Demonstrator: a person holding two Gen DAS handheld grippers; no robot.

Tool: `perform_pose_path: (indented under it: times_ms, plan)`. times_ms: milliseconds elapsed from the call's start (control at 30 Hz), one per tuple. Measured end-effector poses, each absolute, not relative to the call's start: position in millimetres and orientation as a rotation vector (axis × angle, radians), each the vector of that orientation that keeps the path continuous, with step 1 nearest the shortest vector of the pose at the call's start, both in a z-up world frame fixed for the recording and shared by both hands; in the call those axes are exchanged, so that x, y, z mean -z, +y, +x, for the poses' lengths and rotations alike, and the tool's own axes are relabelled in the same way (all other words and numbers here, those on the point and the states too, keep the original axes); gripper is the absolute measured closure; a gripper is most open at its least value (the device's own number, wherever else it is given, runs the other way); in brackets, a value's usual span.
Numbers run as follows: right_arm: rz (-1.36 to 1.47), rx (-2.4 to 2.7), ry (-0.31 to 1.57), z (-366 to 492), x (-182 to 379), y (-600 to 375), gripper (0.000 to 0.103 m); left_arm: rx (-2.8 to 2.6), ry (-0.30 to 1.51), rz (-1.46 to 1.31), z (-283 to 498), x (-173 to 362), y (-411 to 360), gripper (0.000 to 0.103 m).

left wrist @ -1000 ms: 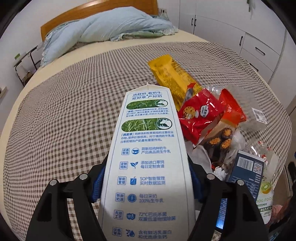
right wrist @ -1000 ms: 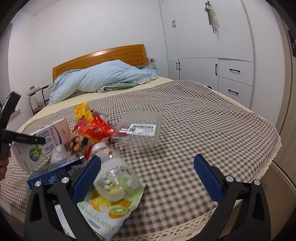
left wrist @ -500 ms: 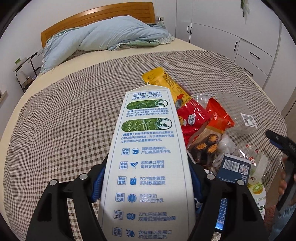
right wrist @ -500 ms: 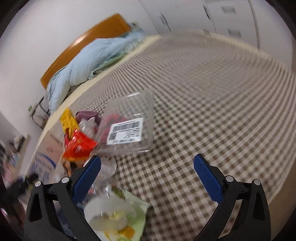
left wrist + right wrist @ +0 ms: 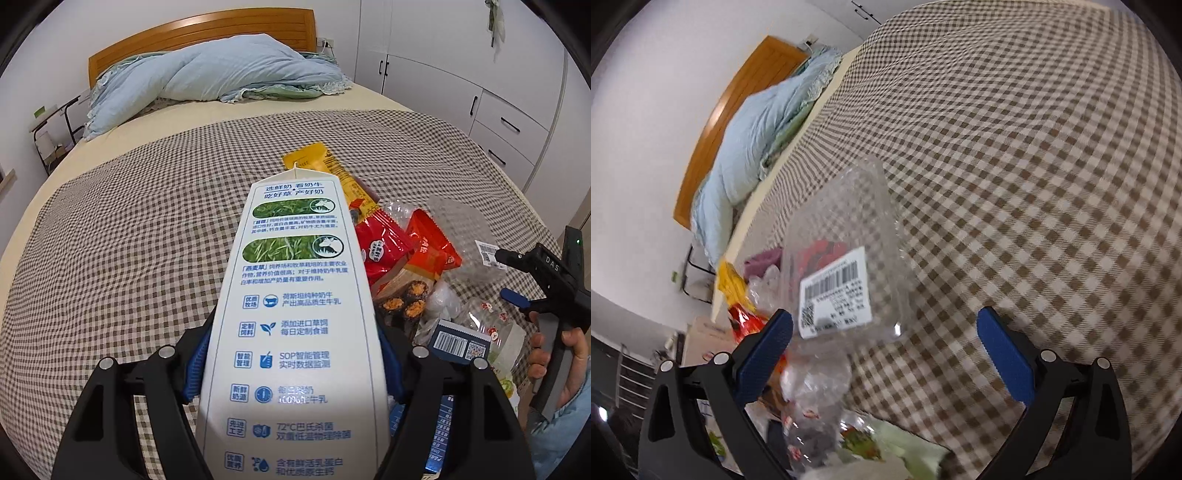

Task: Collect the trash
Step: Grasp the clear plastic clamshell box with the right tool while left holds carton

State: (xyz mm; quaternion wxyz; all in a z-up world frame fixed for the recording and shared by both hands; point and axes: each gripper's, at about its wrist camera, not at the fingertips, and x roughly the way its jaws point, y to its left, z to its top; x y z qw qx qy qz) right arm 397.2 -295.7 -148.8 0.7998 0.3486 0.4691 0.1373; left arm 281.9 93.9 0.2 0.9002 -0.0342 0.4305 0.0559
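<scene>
While the left gripper [image 5: 293, 373] is clamped on a milk carton [image 5: 295, 317], its blue pads pressed to the carton's two sides and the carton's long axis running straight out ahead along the fingers, the right gripper [image 5: 884, 354] is spread wide with nothing between its pads. Just ahead of the right gripper, slightly toward its left finger, lies a clear plastic box [image 5: 846, 251] with a barcode label, resting on the checked bedspread [image 5: 1034, 166]. The box's long side runs forward and away from the gripper, roughly in line with the fingers, so its narrower width faces the gap. By my reading, the right hand is the nearer one and the free one, so the box is its likely target; the opening looks wide enough to straddle it. To the left of the box sits the rest of the litter: red snack bags [image 5: 406, 247], a yellow wrapper [image 5: 328, 166] and a blue box [image 5: 461, 339].
</scene>
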Motion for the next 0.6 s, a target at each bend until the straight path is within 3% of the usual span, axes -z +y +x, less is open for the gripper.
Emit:
perform_pose_path:
  times_ms: [33, 133, 500, 600]
  plan:
    - [0.757, -0.296, 1.000, 397.4, 149.6, -295.0, 0.010, -0.116, 0.888, -0.076, 281.9, -0.3, 94.8, 0.033]
    - [0.803, -0.299, 1.007, 406.5, 153.7, -290.6, 0.033, -0.124, 0.882, -0.082, 283.1, 0.1, 95.9, 0.033]
    - [0.969, -0.391, 1.031, 421.6, 172.4, -289.8, 0.040, -0.137, 0.884, -0.095, 285.0, 6.4, 98.5, 0.033]
    - [0.990, -0.394, 1.003, 413.3, 173.9, -302.3, 0.049, -0.139, 0.883, -0.097, 285.2, 6.5, 98.2, 0.033]
